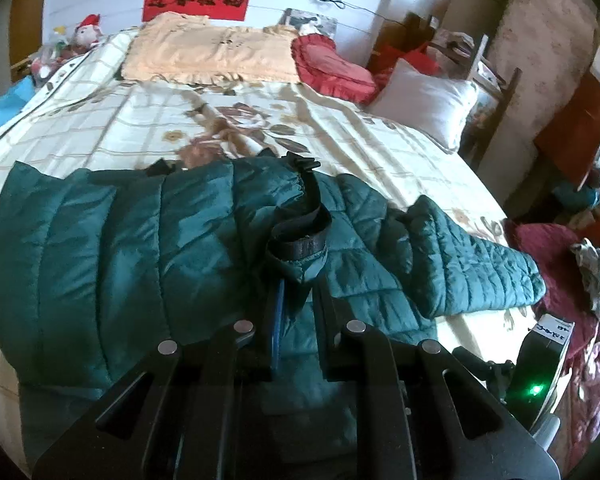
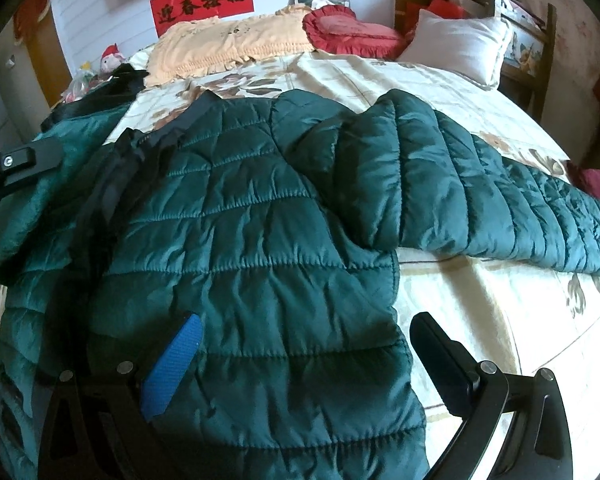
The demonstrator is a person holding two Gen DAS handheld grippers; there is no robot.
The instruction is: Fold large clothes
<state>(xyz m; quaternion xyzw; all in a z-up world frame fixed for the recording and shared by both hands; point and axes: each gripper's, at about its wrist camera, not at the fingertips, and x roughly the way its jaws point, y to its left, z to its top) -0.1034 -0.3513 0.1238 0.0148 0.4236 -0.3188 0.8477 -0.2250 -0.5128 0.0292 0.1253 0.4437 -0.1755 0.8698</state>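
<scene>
Teal quilted nylon fills the lower half of both views: a jacket [image 2: 260, 216] lies spread on a bed [image 2: 480, 320] covered by a cream floral sheet. In the right wrist view its body runs from the centre down to the bottom edge, and one sleeve [image 2: 480, 200] stretches away to the right edge, lying flat on the sheet. A dark placket strip [image 2: 156, 152] runs down the left part of the frame.

In the left wrist view the left gripper [image 1: 296, 280] sits at bottom centre with its fingers pressed together on a bunched sleeve cuff [image 1: 300, 252], whose dark elastic band loops just above the fingertips. The cuff is raised over the jacket body, which spreads to the left of the frame. The other sleeve lies at right centre.

The right gripper [image 2: 304, 340] stands spread wide at the bottom of its own view. Its blue-padded finger [image 2: 176, 364] lies over the jacket at lower left, and the black finger [image 2: 444, 360] is over bare sheet at lower right, beside the jacket's side edge. Whether either pad touches the cloth, I cannot tell.

At the top of both frames sit a peach pillow [image 2: 228, 44], a red heart cushion [image 2: 352, 32], a white pillow [image 2: 460, 44] and a red banner [image 2: 204, 0] on the wall.
</scene>
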